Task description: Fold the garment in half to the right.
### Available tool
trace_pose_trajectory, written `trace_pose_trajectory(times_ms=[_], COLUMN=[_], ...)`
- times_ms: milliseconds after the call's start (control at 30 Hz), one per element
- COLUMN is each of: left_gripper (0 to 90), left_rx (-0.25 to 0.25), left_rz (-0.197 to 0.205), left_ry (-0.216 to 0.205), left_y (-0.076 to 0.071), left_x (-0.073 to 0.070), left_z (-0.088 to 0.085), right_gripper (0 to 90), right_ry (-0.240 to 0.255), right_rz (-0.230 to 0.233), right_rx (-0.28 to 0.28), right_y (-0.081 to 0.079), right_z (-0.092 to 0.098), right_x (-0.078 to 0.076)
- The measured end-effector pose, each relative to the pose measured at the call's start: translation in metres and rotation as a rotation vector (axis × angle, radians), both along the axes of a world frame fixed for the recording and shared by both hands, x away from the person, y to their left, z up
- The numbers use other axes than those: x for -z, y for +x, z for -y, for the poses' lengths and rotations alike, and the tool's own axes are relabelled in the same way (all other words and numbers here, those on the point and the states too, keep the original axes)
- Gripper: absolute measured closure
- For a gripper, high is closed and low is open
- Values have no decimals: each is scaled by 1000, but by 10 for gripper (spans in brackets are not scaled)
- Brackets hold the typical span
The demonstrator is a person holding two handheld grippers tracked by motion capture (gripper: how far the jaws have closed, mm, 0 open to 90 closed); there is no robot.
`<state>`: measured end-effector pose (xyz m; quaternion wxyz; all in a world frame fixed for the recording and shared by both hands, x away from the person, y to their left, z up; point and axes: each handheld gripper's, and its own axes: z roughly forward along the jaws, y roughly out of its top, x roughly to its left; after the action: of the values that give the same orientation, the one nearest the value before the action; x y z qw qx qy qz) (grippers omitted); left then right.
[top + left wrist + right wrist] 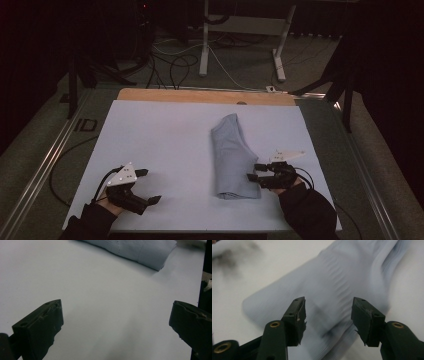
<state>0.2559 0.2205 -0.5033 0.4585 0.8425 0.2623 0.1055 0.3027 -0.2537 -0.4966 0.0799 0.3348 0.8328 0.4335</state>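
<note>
The right tongs (pixel 253 171) stand partly open at the right edge of a folded pale blue cloth (pixel 231 157). In the right gripper view these tongs (pixel 328 315) have their two black jaws apart with the ribbed fabric (pixel 337 290) directly beyond and between them; the picture is blurred, so I cannot tell whether the pads touch the cloth, and no pinch on it shows. The person's right hand (pixel 287 180), in a dark sleeve, holds them low over the near right part of the desk (pixel 165 145), with the grey three-cornered plate above and behind the jaws. The cloth stretches away from these tongs toward the far side of the desk, narrower at its far end, with its near end squared off just beside the lower jaw. The left tongs (pixel 149 186) are well apart from the cloth, off to its left near the front edge of the desk, and they gape wide with nothing between them. In the left gripper view those tongs (pixel 116 317) frame bare white surface, and the cloth (pixel 140 250) lies ahead of them, folded edge toward the jaws. Beyond the white sheet a strip of bare wood (pixel 200 96) shows at the desk's far edge.
</note>
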Motion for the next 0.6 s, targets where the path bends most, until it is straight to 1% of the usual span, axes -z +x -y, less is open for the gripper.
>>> trace_pose_trajectory(times_ms=[33, 67, 133, 167, 200, 267, 333, 367, 400, 500, 533, 567, 600], left_gripper=[7, 7, 7, 7, 7, 7, 7, 7, 7, 7, 7, 7, 7], left_rx=[3, 9, 10, 10, -2, -8, -9, -13, -14, -11, -11, -13, -10], left_rz=[5, 8, 13, 13, 9, 4, 3, 0, -4, -12, -12, -14, -12], left_ry=[-15, -20, -27, -27, -26, -32, -34, -38, -40, -40, -40, -40, -38], left_y=[0, 0, 0, 0, 1, 1, 2, 2, 3, 3, 3, 3, 3], left_x=[0, 0, 1, 1, 2, 3, 3, 4, 4, 6, 6, 6, 7], left_z=[-2, -3, -4, -4, -5, -7, -8, -8, -9, -8, -8, -8, -8], right_gripper=[452, 451, 454, 454, 469, 488, 514, 514, 560, 640, 640, 719, 776], right_ry=[-5, -23, -65, -65, -71, -60, -67, -67, -63, -77, -77, -90, -89], right_rz=[-5, -10, -3, -3, -18, -46, -67, -67, -86, -87, -87, -83, -84], right_rx=[-4, -1, 9, 9, 28, 46, 48, 48, 46, 38, 38, 36, 27], right_y=[-6, -11, -21, -21, -27, -32, -34, -34, -34, -34, -34, -33, -34], right_z=[0, 0, 0, 0, 3, 6, 8, 8, 9, 7, 7, 5, 5], right_x=[3, 6, 12, 12, 16, 22, 27, 27, 30, 29, 29, 30, 30])
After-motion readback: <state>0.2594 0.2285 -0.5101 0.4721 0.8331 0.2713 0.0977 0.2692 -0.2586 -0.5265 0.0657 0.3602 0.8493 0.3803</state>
